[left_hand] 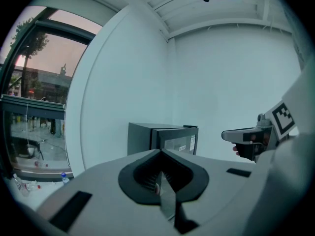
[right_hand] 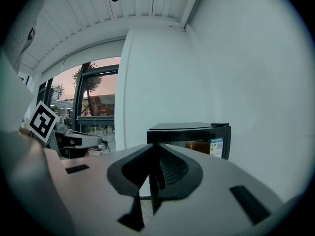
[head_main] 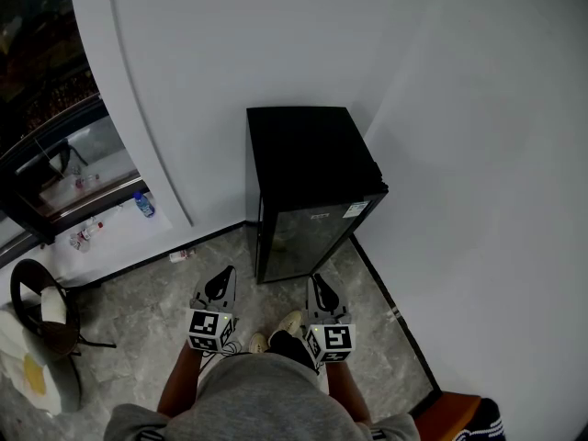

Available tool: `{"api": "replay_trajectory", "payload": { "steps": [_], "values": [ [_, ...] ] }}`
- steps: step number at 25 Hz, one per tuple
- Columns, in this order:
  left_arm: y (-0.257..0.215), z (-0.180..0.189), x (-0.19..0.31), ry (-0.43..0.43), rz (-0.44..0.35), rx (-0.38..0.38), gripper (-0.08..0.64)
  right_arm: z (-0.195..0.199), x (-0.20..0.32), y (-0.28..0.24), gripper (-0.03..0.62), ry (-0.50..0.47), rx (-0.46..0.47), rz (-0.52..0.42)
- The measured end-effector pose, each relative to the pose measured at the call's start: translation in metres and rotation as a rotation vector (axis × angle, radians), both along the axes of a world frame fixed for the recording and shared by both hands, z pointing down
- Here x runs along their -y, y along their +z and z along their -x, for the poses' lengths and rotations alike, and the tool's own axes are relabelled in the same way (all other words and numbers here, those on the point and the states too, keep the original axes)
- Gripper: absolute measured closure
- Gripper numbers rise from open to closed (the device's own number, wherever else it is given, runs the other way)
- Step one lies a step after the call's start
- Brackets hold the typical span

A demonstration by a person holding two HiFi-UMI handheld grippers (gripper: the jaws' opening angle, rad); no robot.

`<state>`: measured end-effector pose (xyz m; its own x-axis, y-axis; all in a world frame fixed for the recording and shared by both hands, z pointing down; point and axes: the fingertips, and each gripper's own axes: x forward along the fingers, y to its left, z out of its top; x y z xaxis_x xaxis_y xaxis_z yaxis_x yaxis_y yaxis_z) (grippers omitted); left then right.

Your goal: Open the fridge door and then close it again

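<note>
A small black fridge (head_main: 312, 182) stands in the corner of two white walls, its glass door (head_main: 308, 237) closed and facing me. It also shows in the left gripper view, fridge (left_hand: 167, 139), and in the right gripper view, fridge (right_hand: 192, 134). My left gripper (head_main: 226, 274) hovers in front of the door's left side, shut and empty. My right gripper (head_main: 316, 281) hangs before the door's right side, its jaws drawn together to a thin slit with nothing between them. Neither gripper touches the fridge. Each gripper camera also catches the other one: right gripper (left_hand: 241, 135), left gripper (right_hand: 78, 140).
White walls close in behind and to the right of the fridge. A glazed window front (head_main: 55, 154) runs along the left, with bottles (head_main: 142, 203) on the floor by it. A chair (head_main: 41, 310) stands at the lower left. My shoes (head_main: 289, 324) are on the marble floor.
</note>
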<state>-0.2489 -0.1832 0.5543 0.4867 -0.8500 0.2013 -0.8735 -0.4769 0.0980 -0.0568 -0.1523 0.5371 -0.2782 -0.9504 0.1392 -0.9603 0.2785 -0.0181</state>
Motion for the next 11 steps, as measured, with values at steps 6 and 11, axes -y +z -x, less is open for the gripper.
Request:
{"api": "replay_trajectory", "payload": {
  "steps": [6,11],
  "values": [
    [-0.0010,-0.0043,0.0001,0.005,-0.003,0.003,0.555,-0.0020,-0.0007,0.0008,0.538,-0.001,0.002,0.000],
    [0.0005,-0.0068,0.0019,0.003,0.000,0.004,0.555,-0.0062,0.0013,0.0020,0.538,0.000,0.002,0.002]
  ]
}}
